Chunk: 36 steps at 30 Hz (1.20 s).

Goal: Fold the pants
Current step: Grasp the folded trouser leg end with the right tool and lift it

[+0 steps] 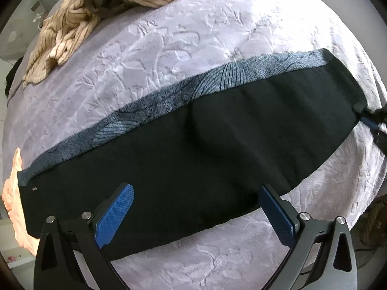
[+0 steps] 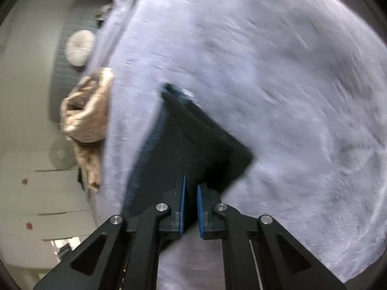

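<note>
Pants (image 1: 205,145) lie flat on the bed (image 1: 169,55), already doubled leg-on-leg into one long dark strip, patterned blue edge (image 1: 154,111) on the far side. Left to right in the left wrist view: peach cloth (image 1: 12,193) at the bed edge just beside one end of the strip, striped beige garments (image 1: 67,31) piled well apart at the far left, then the strip's long axis running crosswise in front of the left gripper (image 1: 197,213). Its fingers (image 1: 116,215) are spread wide, hovering over the near edge, holding nothing. At the far right end, the right gripper (image 2: 191,204) has its fingers nearly pressed together, pinching the end of the pants; in its view the strip runs straight away from it, lengthwise. View is motion-blurred, so exact bite depth is unclear. My read: next fold is end-to-end along the long axis; the right gripper owns that end, while the left is nearer the middle and the other end.
</note>
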### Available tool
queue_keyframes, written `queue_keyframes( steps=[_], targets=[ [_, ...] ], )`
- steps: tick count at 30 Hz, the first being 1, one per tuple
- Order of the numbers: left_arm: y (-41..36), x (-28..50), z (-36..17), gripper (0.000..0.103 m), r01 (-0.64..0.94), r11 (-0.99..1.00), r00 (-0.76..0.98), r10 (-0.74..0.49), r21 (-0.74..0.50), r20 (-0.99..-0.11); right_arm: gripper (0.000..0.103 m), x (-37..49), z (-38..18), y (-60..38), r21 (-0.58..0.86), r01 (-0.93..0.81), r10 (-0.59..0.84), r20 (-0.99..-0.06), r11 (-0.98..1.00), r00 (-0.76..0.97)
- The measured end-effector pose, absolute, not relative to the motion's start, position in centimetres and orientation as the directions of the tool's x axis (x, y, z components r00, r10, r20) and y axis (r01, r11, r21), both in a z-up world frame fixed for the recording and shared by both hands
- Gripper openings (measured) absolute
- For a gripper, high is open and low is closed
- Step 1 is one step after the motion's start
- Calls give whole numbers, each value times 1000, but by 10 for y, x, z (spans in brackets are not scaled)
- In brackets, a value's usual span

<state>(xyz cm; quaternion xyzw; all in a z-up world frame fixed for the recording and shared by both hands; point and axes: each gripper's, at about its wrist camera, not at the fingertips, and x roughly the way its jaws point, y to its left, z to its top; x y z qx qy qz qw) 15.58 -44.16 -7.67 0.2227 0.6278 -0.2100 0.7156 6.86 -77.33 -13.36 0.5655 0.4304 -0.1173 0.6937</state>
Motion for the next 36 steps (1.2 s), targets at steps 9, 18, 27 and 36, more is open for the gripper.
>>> queue_keyframes(
  steps=[9,18,27,36],
  targets=[
    [-445,151,-76,103,586,809,121,-34,43,-992,50,47,-140,-767,715,634,375,-696,294,612],
    [-447,149,-88,103,581,813,107,-33,35,-994,59,72,-152,-766,734,602,383,-679,314,627],
    [-450,176,-69,103,544,839,195,-101,22,-976,59,62,-143,-760,707,619,366,-707,343,605],
    [-454,254,-132,103,393,917,235,-28,68,-972,59,74,-148,-756,695,607,369,-719,385,589]
  ],
)
